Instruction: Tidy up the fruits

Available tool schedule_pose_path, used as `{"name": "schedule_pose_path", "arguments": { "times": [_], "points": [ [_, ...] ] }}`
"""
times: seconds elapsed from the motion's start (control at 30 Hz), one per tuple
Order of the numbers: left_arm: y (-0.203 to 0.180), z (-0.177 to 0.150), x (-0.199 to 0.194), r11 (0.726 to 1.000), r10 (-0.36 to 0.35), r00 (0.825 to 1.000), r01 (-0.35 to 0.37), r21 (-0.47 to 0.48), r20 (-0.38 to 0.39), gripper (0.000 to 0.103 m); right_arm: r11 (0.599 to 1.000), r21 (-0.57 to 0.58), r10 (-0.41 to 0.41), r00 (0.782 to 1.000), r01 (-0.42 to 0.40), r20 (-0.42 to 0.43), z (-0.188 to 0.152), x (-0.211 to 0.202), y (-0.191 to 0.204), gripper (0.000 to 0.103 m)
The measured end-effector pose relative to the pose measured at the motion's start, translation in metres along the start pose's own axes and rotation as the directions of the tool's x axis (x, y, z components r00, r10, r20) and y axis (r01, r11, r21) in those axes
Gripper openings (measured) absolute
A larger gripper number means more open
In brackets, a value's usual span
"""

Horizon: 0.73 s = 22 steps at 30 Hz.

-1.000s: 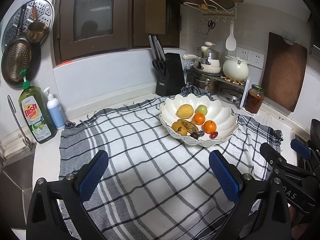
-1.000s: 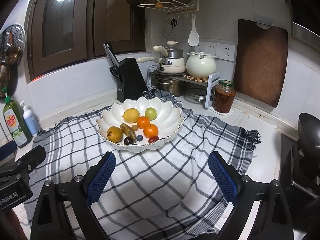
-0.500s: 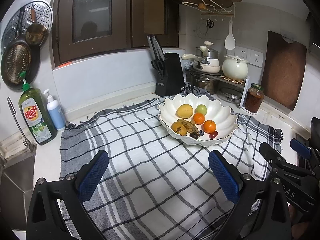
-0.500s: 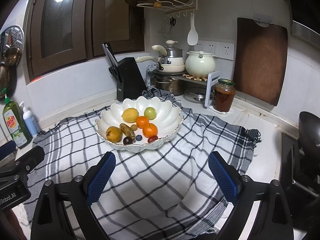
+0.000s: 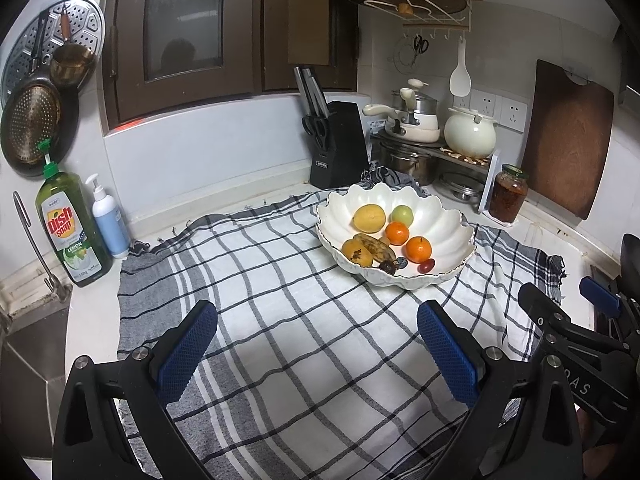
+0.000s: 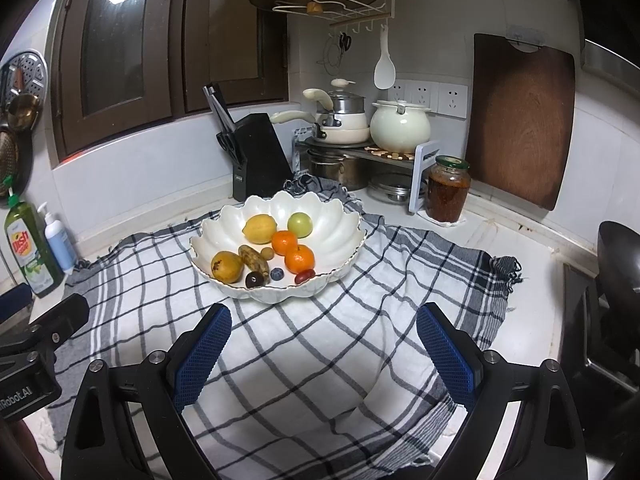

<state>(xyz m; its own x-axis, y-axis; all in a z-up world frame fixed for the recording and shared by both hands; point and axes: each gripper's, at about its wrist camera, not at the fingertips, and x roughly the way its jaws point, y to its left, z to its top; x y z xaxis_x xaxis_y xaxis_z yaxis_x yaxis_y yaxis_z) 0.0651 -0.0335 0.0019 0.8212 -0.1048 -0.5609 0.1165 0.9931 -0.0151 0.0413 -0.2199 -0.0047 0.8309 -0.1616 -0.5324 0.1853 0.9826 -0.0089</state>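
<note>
Fruit bowl (image 6: 340, 228) on checked cloth (image 6: 320, 352); my left gripper (image 5: 316, 344) and right gripper (image 6: 324, 344) both released, hovering short of bowl

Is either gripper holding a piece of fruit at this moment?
No. Both the left gripper and right gripper are open and empty above the checked cloth.

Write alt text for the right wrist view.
A white scalloped bowl of fruit sits on a checked cloth on a kitchen counter, ahead of the open, empty right gripper. The left gripper shows at the left edge.
</note>
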Motion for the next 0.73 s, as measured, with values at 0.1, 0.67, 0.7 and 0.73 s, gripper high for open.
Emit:
{"name": "schedule_pose_path", "arguments": {
  "times": [0.1, 0.67, 0.7, 0.73],
  "points": [
    [0.0003, 0.0004, 0.0000, 1.000, 0.000, 1.000, 0.000, 0.000, 0.001, 0.102, 1.000, 0.000, -0.001, 1.000, 0.001, -0.001, 0.0003, 0.0001, 0.0001, 0.095],
    [-0.0010, 0.0004, 0.0023, 1.000, 0.000, 1.000, 0.000, 0.003, -0.010, 0.102, 1.000, 0.002, -0.001, 1.000, 0.001, -0.005, -0.0020, 0.0010, 0.0006, 0.095],
    [-0.0016, 0.0004, 0.0028, 1.000, -0.001, 1.000, 0.001, 0.003, -0.012, 0.102, 1.000, 0.002, 0.001, 1.000, -0.001, -0.005, -0.0010, 0.0016, -0.0001, 0.095],
    [-0.0018, 0.0006, 0.0028, 1.000, -0.002, 1.000, 0.002, 0.004, -0.014, 0.102, 1.000, 0.003, 0.001, 1.000, -0.001, -0.005, -0.0016, 0.0010, 0.0001, 0.095]
  ]
}}
